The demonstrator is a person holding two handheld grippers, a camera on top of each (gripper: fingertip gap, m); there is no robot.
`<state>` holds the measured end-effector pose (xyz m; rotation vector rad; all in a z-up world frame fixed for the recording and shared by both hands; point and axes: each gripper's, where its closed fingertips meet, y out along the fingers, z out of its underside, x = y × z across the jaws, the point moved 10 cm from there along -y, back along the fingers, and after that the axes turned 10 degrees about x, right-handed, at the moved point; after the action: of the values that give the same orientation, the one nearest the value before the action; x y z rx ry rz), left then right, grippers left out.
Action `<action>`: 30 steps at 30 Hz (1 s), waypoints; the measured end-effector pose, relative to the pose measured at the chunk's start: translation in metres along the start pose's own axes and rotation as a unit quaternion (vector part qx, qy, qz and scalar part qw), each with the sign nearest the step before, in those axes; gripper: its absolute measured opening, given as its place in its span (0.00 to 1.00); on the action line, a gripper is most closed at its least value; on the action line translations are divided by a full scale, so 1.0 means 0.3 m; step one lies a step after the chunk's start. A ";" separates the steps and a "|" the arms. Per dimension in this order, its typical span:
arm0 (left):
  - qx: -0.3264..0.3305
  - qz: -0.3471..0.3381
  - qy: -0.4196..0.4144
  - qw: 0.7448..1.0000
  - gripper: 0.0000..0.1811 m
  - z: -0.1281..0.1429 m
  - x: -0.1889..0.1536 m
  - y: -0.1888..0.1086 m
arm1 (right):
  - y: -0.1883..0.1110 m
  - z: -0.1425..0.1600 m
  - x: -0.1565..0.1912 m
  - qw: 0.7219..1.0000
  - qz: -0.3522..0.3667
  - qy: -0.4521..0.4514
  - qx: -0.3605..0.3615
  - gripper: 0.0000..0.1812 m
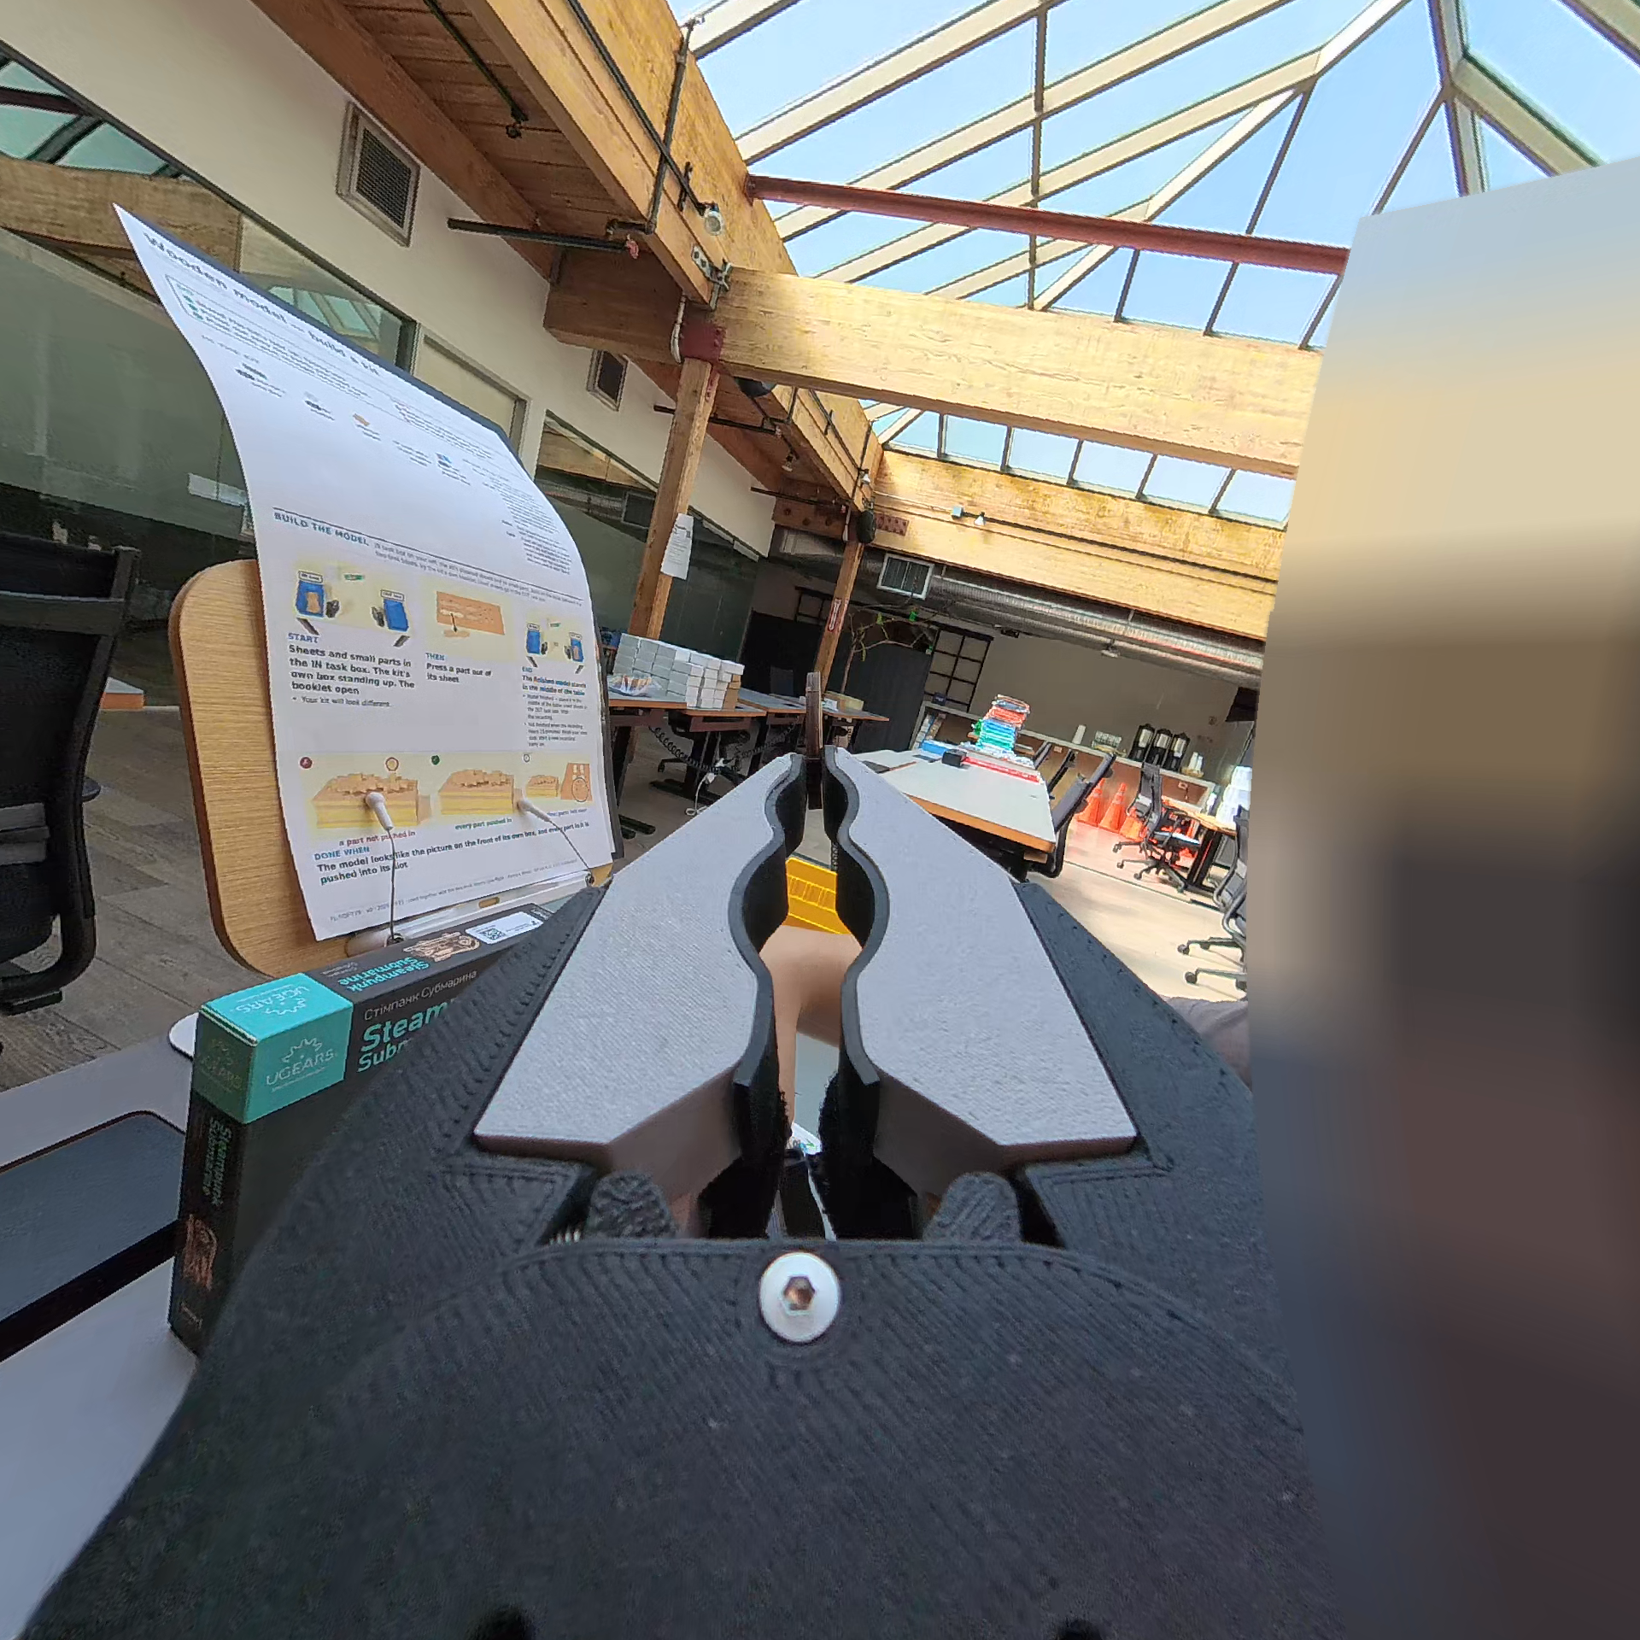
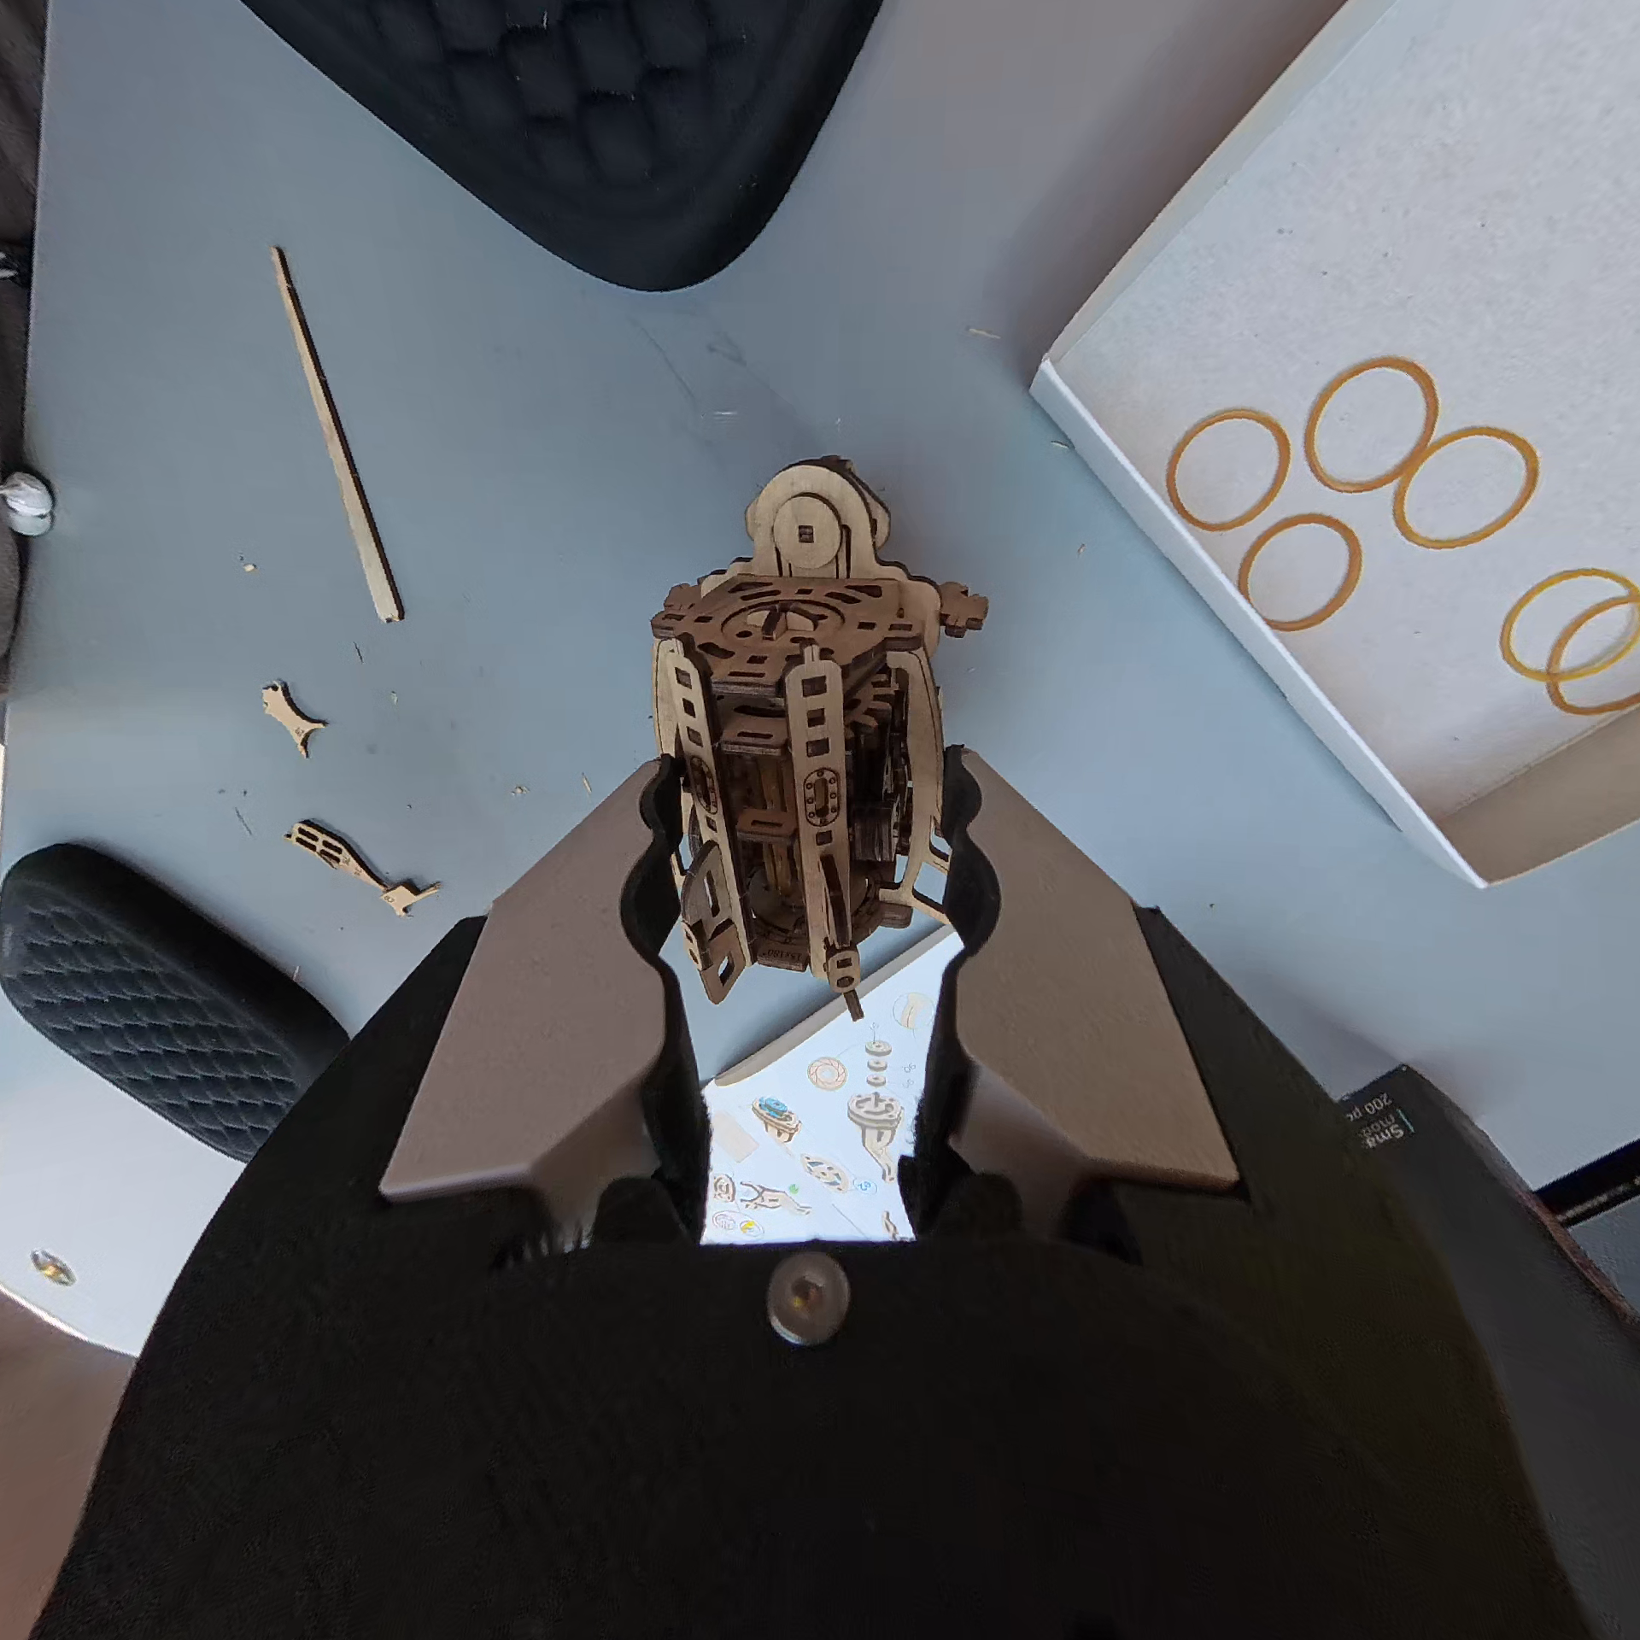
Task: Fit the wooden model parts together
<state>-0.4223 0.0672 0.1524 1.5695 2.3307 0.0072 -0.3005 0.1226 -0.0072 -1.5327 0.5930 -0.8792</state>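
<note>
Left wrist view points up and outward: the left gripper (image 1: pixel 812 763) has its tips pinched on a small dark wooden part (image 1: pixel 813 710), seen edge-on. Just left of the gripper, a dark box (image 1: pixel 293 1092) with a teal end carries print, and behind it a printed sheet (image 1: pixel 399 577) with pictures leans on a wooden stand (image 1: pixel 226 763). Beyond are timber beams (image 1: pixel 1021 364), a skylight (image 1: pixel 1154 133), desks and chairs.

Right wrist view looks down on a grey table (image 2: pixel 497 461). The right gripper (image 2: pixel 803 799) grips the model (image 2: pixel 794 710) between wide-set fingers, above the table's middle. A strip (image 2: pixel 337 435) and two small cutouts (image 2: pixel 355 865) lie toward the left edge. At the right, a white tray (image 2: pixel 1109 426) holds rubber bands (image 2: pixel 1374 424). An illustrated booklet (image 2: pixel 808 1127) shows between the fingers.
</note>
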 end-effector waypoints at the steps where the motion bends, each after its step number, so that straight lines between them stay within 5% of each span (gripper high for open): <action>1: 0.001 0.000 0.000 1.000 0.00 0.001 0.001 0.001 | -0.008 0.011 0.004 1.000 0.000 0.004 -0.001 0.32; 9: 0.007 0.000 -0.002 1.000 0.00 0.008 0.003 0.015 | -0.073 0.234 0.055 0.996 0.013 0.086 -0.005 0.33; 16: 0.017 -0.001 -0.007 1.000 0.00 0.020 0.011 0.039 | -0.099 0.649 0.150 0.971 0.019 0.239 -0.013 0.32; 23: 0.040 -0.007 -0.015 0.999 0.00 0.046 0.030 0.083 | -0.058 1.101 0.240 0.917 -0.003 0.396 0.053 0.32; 30: 0.065 -0.011 -0.022 0.998 0.00 0.076 0.046 0.129 | 0.035 1.347 0.286 0.887 -0.034 0.439 0.139 0.32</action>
<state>-0.3860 0.0906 0.1344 1.5866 2.3565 -0.1846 0.0757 0.2932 -0.0015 -0.8353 1.0017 -1.6516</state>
